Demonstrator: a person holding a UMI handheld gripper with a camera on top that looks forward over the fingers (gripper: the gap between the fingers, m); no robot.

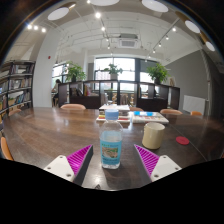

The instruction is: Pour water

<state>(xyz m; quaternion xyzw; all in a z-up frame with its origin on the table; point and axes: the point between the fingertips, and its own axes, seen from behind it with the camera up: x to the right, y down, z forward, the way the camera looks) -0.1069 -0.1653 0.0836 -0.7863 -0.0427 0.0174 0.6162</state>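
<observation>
A clear plastic water bottle with a blue cap and a blue-green label stands upright on the dark wooden table. It is between my two fingers, with a gap on each side. My gripper is open, its pink pads spread wide to either side of the bottle's base. A cream-coloured cup stands on the table just beyond the right finger, to the right of the bottle.
A small red lid or coaster lies right of the cup. Papers or a book lie farther back on the table. Chairs, potted plants and a bookshelf stand beyond the table.
</observation>
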